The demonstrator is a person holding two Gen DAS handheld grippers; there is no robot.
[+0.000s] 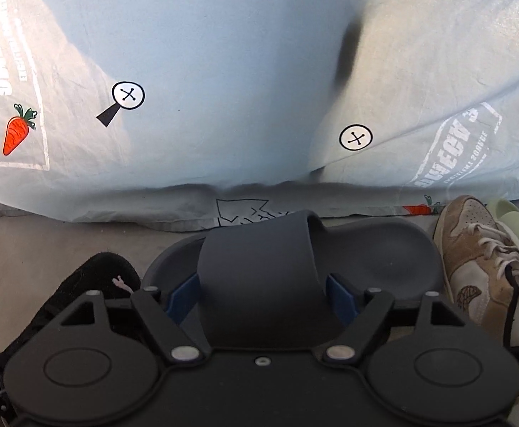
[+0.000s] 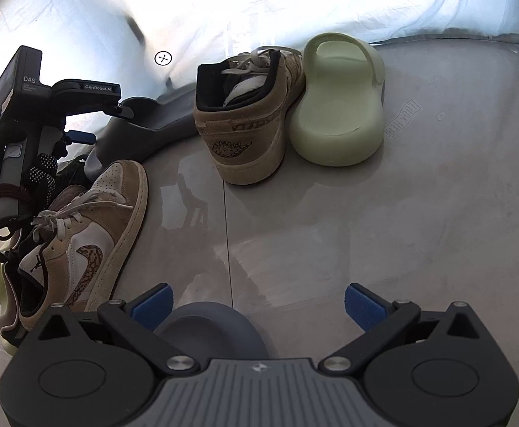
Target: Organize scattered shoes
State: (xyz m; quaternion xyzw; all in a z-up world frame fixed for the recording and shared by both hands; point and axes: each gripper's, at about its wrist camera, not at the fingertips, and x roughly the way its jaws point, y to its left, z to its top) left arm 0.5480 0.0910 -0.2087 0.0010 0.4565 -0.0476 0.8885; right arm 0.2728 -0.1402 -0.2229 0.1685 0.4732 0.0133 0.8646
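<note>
Slide (image 1: 295, 249) lying crosswise, left gripper (image 1: 264, 290) clamping its strap, right gripper (image 2: 259, 306) spread wide.

light: bright backlight | glare: top blown out (right view) | edges: fisheye-bent, dark corners

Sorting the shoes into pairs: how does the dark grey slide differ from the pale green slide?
The dark grey slide is slate-coloured; the pale green slide is light mint. The grey one has the left claw closed around its strap, while the green one is untouched. The green slide sits beside a tan sneaker near the blue bedsheet. Both are one-piece moulded slides with a wide strap.
</note>
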